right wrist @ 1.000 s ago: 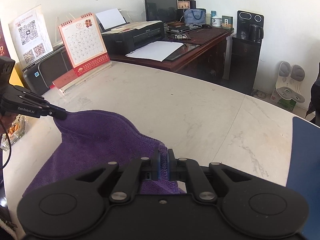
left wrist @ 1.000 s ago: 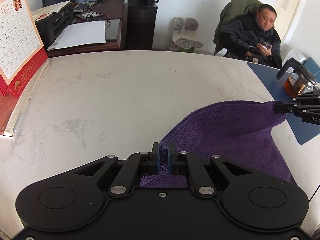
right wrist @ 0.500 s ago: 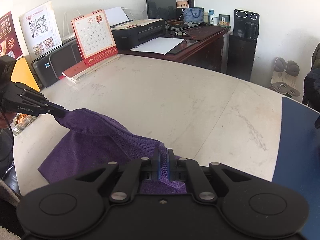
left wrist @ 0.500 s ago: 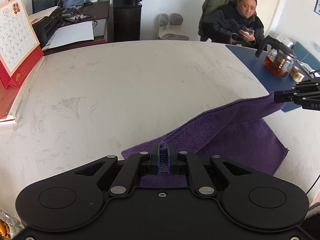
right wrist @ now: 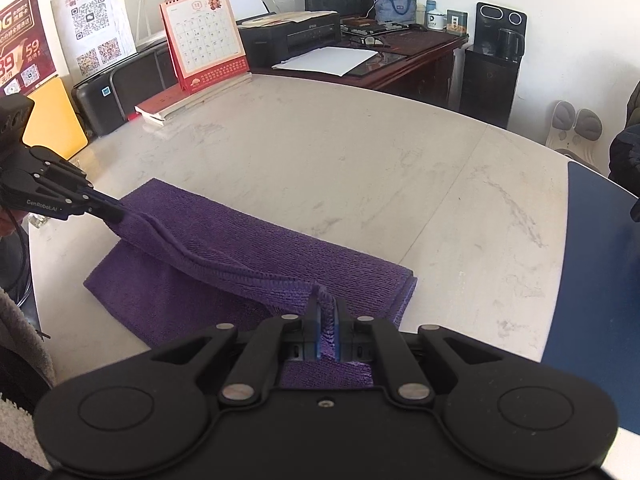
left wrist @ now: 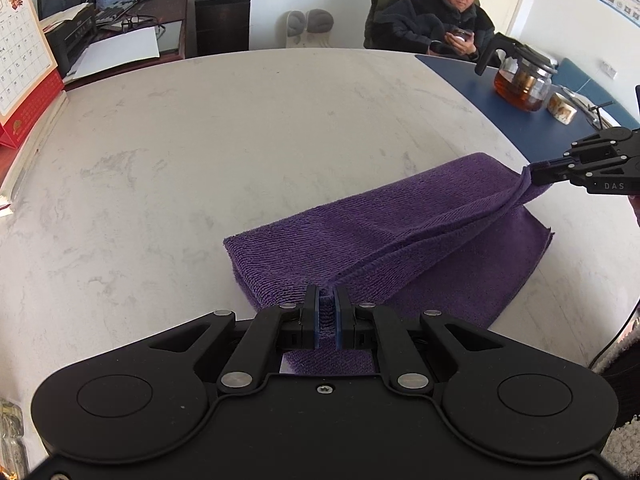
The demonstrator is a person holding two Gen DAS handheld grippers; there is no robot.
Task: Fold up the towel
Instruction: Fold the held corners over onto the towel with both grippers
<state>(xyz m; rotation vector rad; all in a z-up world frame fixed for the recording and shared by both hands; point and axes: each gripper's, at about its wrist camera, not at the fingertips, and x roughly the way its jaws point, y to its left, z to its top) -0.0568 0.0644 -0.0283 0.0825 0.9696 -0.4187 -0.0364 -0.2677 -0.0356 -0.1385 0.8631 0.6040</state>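
On the pale marble table [left wrist: 200, 152] lies one purple towel [left wrist: 392, 232], doubled over on itself, its upper layer lifted at two corners. Two black grippers are at work. The left gripper [left wrist: 326, 300] has its blue-padded fingers [left wrist: 310, 316] pressed together on one corner of the towel, and the right gripper [right wrist: 327, 304] is likewise clamped on the other corner; each also shows from the side in the other's view, the right one [left wrist: 536, 174] bearing the letters "DAS", the left one [right wrist: 110, 210] marked "GenRobot.AI". The raised hem runs taut between them while the lower layer rests flat on the table near its front edge.

One desk calendar [right wrist: 202, 38] with a red base stands at the table's far left edge. Behind it are two posters: one white sheet of QR codes [right wrist: 94, 26] and one red poster [right wrist: 22, 48] showing "59". One black printer [right wrist: 294, 34] sits on the wooden desk [right wrist: 408, 46], with one white sheet of paper [right wrist: 328, 60] beside it. One glass teapot [left wrist: 522, 76] of amber tea stands on the blue mat [left wrist: 532, 132]. One seated person [left wrist: 436, 20] holds a small object.
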